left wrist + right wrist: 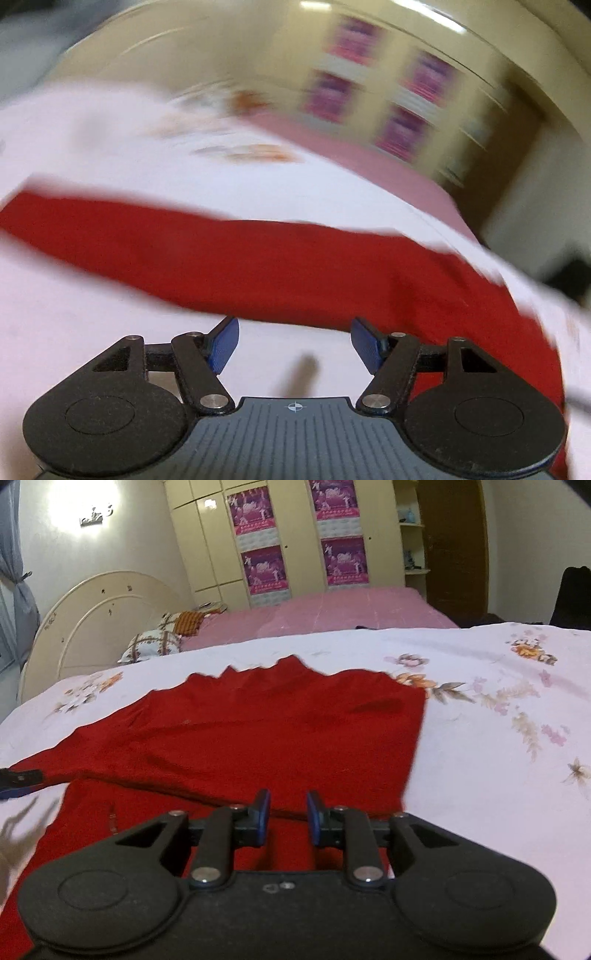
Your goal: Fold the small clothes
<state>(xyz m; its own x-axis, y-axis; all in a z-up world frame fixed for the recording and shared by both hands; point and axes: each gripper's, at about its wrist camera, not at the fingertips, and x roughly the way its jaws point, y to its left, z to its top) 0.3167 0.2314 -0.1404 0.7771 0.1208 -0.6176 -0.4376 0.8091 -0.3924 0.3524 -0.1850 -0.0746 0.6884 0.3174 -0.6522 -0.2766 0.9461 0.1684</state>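
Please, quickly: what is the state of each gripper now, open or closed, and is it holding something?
Left gripper: open, nothing between its fingers.
Right gripper: slightly open above the red garment, holding nothing.

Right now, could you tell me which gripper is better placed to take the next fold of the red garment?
Probably the right gripper: its narrowly open, empty jaws sit directly over the red garment at a fold edge. The left gripper is open wide over the white floral sheet, short of the fabric, in a blurred view.

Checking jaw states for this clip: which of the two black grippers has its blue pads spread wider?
The left gripper: its blue pads stand far apart, empty, while the right gripper shows only a narrow gap.
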